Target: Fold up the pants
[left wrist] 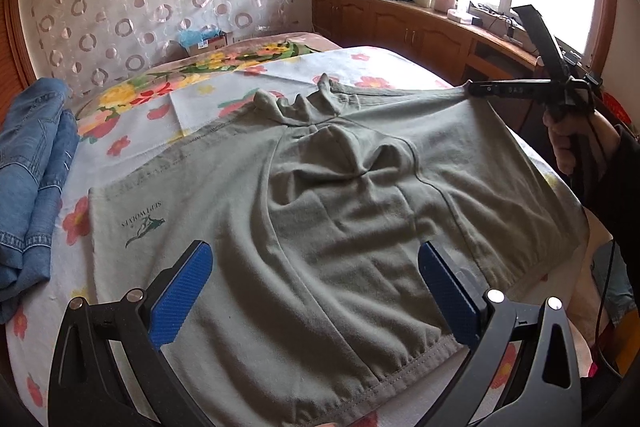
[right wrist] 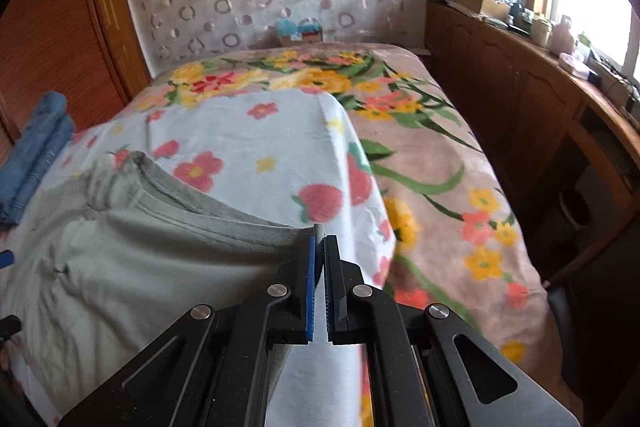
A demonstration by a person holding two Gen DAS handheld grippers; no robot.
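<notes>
— Blue-padded fingers [left wrist: 182, 291] of the left tongs [left wrist: 316, 291] fill the bottom of the left wrist view. How do they stand?

— Spread wide, gripping nothing. They hover over the near hem of the grey-green pants [left wrist: 320, 211], which lie opened flat across the white flowered sheet [left wrist: 280, 71] on the bed [right wrist: 460, 187].

— And the right tongs [right wrist: 319, 247]?

— Pressed together on the garment's edge. The right wrist view shows a sliver of grey cloth pinched between the pads, right at the corner where the seamed band ends. From the left camera that same corner looks pulled taut toward the person's right hand [left wrist: 568, 143].

— So how far along is the folding?

— Hardly begun, by the look of it. The pants are one layer spread out, bunched at the far middle and creased round the centre panel. No fold is visible yet. A first fold across and a second to make a compact bundle would both remain.

— Does either camera hold something the other misses?

— The left one shows the whole garment, its printed logo [left wrist: 144, 223], and the right tool from the side. The right one shows the pinch itself close up, plus the pink floral blanket [right wrist: 440, 155] beyond the sheet. Folded jeans [left wrist: 36, 163] at the left of the bed appear in both.
</notes>
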